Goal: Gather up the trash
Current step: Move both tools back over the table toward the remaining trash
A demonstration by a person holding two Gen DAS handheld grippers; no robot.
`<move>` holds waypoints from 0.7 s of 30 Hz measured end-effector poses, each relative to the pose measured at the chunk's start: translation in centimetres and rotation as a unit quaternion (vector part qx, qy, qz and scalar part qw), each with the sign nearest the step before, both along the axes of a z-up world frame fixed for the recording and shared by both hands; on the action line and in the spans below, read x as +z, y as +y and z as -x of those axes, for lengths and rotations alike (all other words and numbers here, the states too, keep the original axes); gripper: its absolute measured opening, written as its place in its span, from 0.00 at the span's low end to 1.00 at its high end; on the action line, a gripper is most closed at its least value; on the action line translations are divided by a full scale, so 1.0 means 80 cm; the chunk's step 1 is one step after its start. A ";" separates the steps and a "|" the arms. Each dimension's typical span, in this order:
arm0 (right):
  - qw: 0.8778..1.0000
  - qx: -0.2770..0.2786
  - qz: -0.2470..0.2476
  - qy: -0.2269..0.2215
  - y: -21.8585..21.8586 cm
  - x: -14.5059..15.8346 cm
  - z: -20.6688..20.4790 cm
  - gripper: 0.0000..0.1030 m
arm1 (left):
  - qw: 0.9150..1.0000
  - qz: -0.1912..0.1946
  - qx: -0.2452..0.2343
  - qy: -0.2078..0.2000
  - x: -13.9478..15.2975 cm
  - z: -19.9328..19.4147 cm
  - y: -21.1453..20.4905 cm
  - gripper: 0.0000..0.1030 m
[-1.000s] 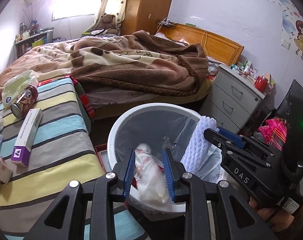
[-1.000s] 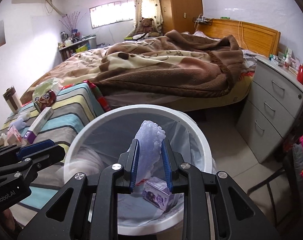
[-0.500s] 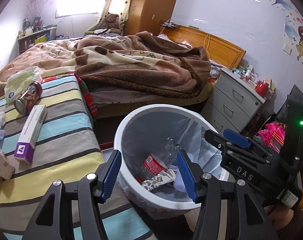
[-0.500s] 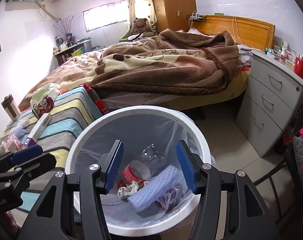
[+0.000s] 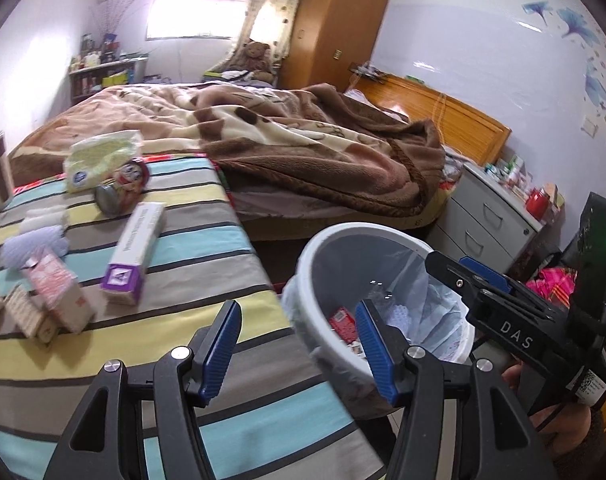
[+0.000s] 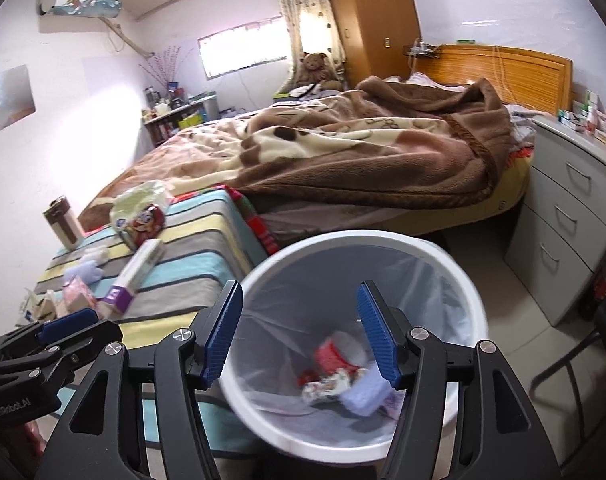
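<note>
Both tongs, left (image 5: pixel 299 350) & right (image 6: pixel 299 334), now gape empty w/ prior loads dropped in bin (image 6: pixel 463 276); left swings to the desk (image 5: pixel 207 240) for purple box (image 5: pixel 135 252).

The trash bin (image 6: pixel 359 240) stands on the floor right of the striped bench (image 5: pixel 183 240), with wrappers (image 6: pixel 343 376) inside. On the bench lie a long box (image 5: pixel 137 248), a can (image 5: pixel 123 192) and a tissue pack (image 5: pixel 99 156) farther back. Behind them is the bed (image 5: pixel 303 148); far right, a drawer cabinet (image 6: pixel 567 236).
</note>
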State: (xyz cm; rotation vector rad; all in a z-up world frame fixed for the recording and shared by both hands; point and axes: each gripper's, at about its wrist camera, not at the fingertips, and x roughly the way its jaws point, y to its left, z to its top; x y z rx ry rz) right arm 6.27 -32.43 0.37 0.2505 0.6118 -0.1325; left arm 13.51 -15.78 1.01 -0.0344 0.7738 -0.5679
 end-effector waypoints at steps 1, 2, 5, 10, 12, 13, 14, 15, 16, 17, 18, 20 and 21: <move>1.000 0.006 -0.001 -0.002 0.007 0.001 -0.002 0.60 | 1.000 -0.002 0.006 -0.002 0.001 0.000 0.007 0.57; 1.000 0.011 -0.001 -0.003 0.013 0.001 -0.003 0.60 | 1.000 -0.004 0.011 -0.004 0.002 0.001 0.014 0.58; 1.000 0.025 -0.005 -0.008 0.031 0.002 -0.006 0.60 | 1.000 -0.002 0.028 -0.007 0.004 0.002 0.041 0.58; 0.998 0.053 -0.012 -0.013 0.059 0.002 -0.014 0.67 | 0.997 -0.017 0.066 -0.020 0.006 0.005 0.084 0.58; 0.998 0.068 -0.013 -0.013 0.075 0.001 -0.020 0.67 | 0.997 -0.011 0.081 -0.016 0.004 0.001 0.108 0.58; 0.997 0.073 -0.012 -0.012 0.082 0.001 -0.022 0.67 | 0.996 -0.012 0.088 -0.016 0.004 0.001 0.115 0.58; 0.997 0.078 -0.012 -0.012 0.087 0.001 -0.024 0.67 | 0.995 -0.013 0.096 -0.016 0.004 0.000 0.125 0.58; 0.996 0.085 -0.011 -0.011 0.095 0.001 -0.027 0.67 | 0.994 -0.013 0.103 -0.015 0.003 -0.002 0.135 0.58; 0.996 0.091 -0.010 -0.011 0.100 0.001 -0.028 0.67 | 0.994 -0.013 0.110 -0.014 0.002 -0.004 0.144 0.58; 0.995 0.096 -0.009 -0.011 0.105 0.002 -0.030 0.67 | 0.993 -0.012 0.116 -0.014 0.001 -0.005 0.155 0.58; 0.995 0.101 -0.006 -0.011 0.110 0.002 -0.032 0.67 | 0.992 -0.013 0.124 -0.013 0.001 -0.006 0.166 0.58; 0.994 0.112 -0.004 -0.006 0.124 0.002 -0.038 0.67 | 0.990 -0.013 0.141 -0.012 0.000 -0.011 0.187 0.58; 0.993 0.117 -0.007 -0.004 0.128 0.002 -0.040 0.67 | 0.989 -0.013 0.148 -0.011 -0.001 -0.012 0.194 0.58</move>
